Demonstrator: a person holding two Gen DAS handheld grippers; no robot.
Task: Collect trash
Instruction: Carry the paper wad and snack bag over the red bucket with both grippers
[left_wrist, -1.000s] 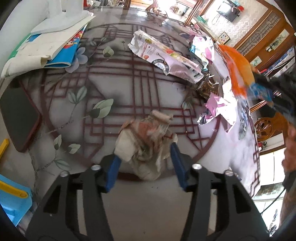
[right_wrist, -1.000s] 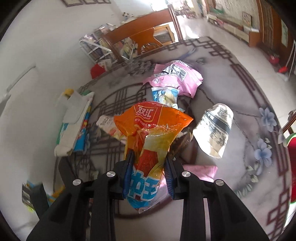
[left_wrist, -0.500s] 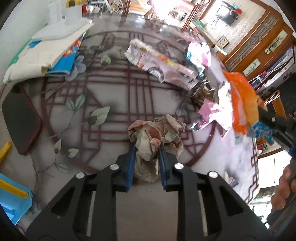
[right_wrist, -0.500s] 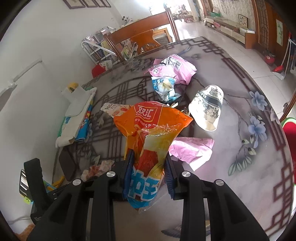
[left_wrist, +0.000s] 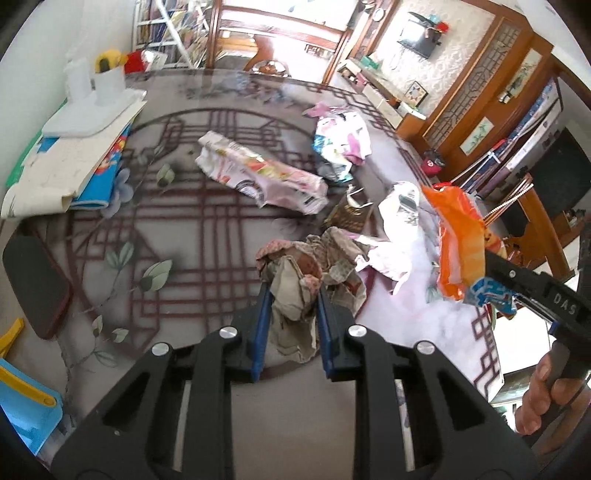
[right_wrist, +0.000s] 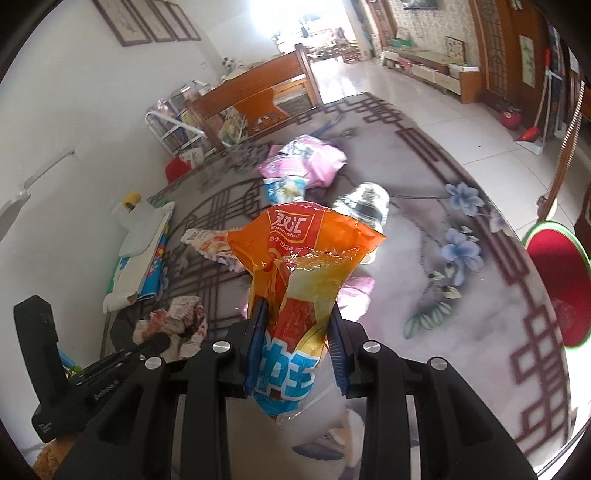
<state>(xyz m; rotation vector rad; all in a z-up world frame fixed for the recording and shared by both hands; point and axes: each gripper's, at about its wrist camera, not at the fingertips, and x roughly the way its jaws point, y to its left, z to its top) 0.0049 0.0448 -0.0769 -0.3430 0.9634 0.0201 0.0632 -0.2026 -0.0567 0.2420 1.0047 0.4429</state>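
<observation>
**Both grippers clamped on trash over the patterned table**

Here, the left gripper (left_wrist: 291, 317) has its blue-padded fingers (left_wrist: 261, 325) pressed together on a crumpled wad of beige and reddish-brown paper (left_wrist: 295, 291). The wad is wrinkled and lumpy, bulging above the pads, with a limp flap hanging below them. It sits at 6 o'clock in the left wrist view, just above the round glass-topped table with its dark red lattice and leaf pattern (left_wrist: 177, 236).

The right gripper (right_wrist: 297, 332) is clamped on an orange, glossy plastic snack bag with white Chinese lettering and a blue lower end (right_wrist: 299, 266). The bag stands upright between the pads, its torn top flaring wide and its blue end drooping beneath. In the left wrist view it hangs at 3 o'clock, clear of the tabletop.

On the table, at 12 o'clock from the paper wad, lies a long flattened pink-and-white printed wrapper (left_wrist: 258, 173); at 1 o'clock, a pile of pink and blue plastic packets (left_wrist: 340, 142). A crumpled pale pink wrapper (left_wrist: 388, 258) lies just beside the wad at 3 o'clock. A stack of papers and a blue booklet (left_wrist: 74, 162) lies at 10 o'clock.
</observation>
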